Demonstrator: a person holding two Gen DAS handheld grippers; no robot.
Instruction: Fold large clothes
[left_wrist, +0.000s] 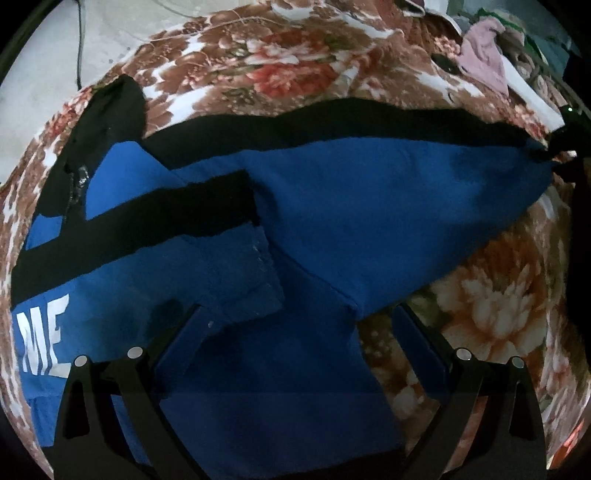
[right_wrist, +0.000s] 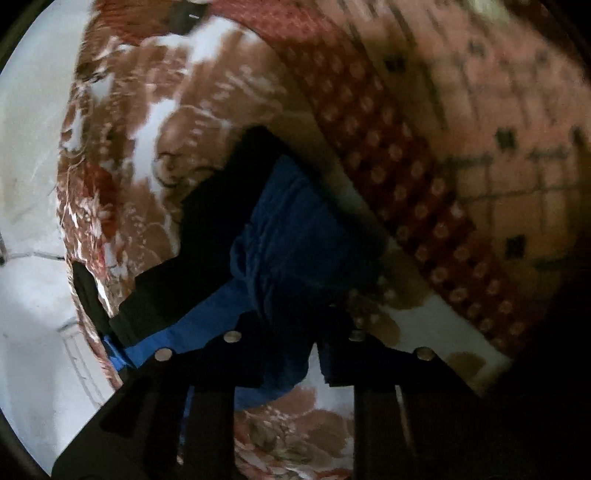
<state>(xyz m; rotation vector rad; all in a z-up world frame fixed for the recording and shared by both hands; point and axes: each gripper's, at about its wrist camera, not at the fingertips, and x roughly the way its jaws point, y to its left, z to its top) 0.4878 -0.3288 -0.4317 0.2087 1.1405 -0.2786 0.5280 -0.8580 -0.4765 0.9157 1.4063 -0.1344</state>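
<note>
A large blue garment (left_wrist: 351, 206) with black bands and white letters lies spread on a floral bedspread (left_wrist: 266, 66). In the left wrist view my left gripper (left_wrist: 295, 325) hovers over the garment's near corner. Its blue pads (left_wrist: 177, 336) stand wide apart, and the cloth lies flat between them, untouched. In the right wrist view my right gripper (right_wrist: 291, 325) points steeply down at the bed's edge, its fingers drawn close with a bunched fold of the blue garment (right_wrist: 295, 236) pinched between them. The far tip of the garment reaches a dark shape (left_wrist: 567, 147) at the right rim.
A heap of other clothes (left_wrist: 487, 59) sits at the bed's far right. Pale floor (left_wrist: 44, 59) with a dark cable lies beyond the bed's far left edge. A red patterned rug (right_wrist: 399, 155) and tiled floor (right_wrist: 517, 147) lie below the bed edge.
</note>
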